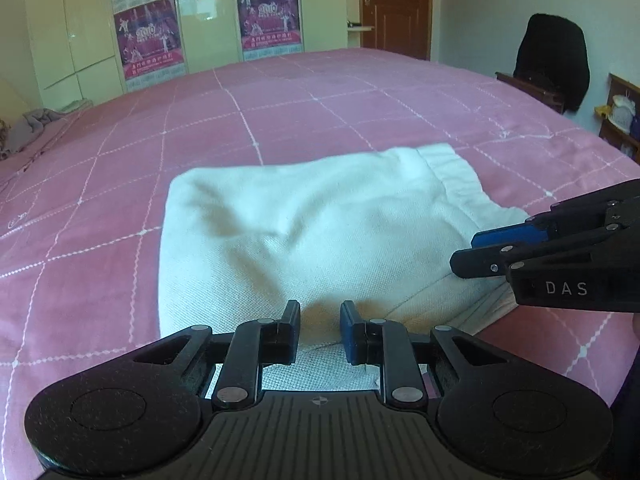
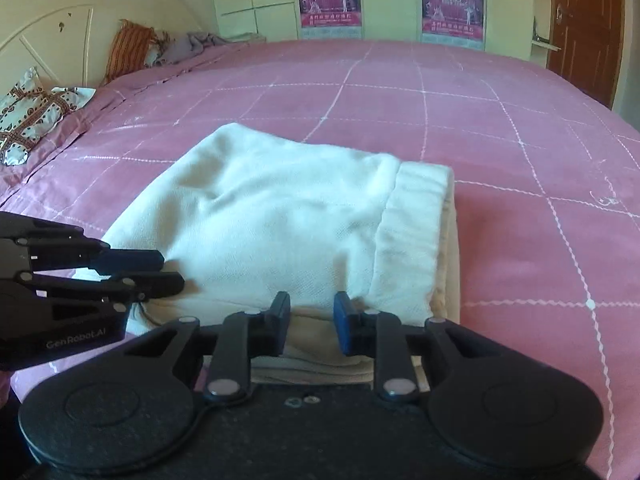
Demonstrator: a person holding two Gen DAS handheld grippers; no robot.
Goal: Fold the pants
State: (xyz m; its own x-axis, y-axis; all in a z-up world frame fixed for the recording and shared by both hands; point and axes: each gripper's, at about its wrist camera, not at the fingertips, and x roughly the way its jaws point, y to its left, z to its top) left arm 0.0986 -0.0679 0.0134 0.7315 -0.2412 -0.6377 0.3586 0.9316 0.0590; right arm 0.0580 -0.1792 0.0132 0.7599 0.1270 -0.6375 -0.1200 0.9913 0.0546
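Observation:
White pants (image 1: 304,236) lie folded into a compact stack on the pink bed; they also show in the right wrist view (image 2: 280,220), with a hem band on the stack's right side. My left gripper (image 1: 320,316) is open, its fingers over the near edge of the stack with nothing between them. My right gripper (image 2: 312,308) is open too, at the stack's near edge and empty. Each gripper shows from the side in the other's view: the right one (image 1: 472,250) at the stack's right edge, the left one (image 2: 172,270) at its left edge.
The pink quilted bedspread (image 1: 120,200) with white grid lines stretches all around. Pillows and crumpled cloth (image 2: 48,112) lie by the headboard at far left. Wardrobes with posters (image 1: 208,20), a brown door (image 1: 396,4) and a black garment on a chair (image 1: 552,60) stand beyond.

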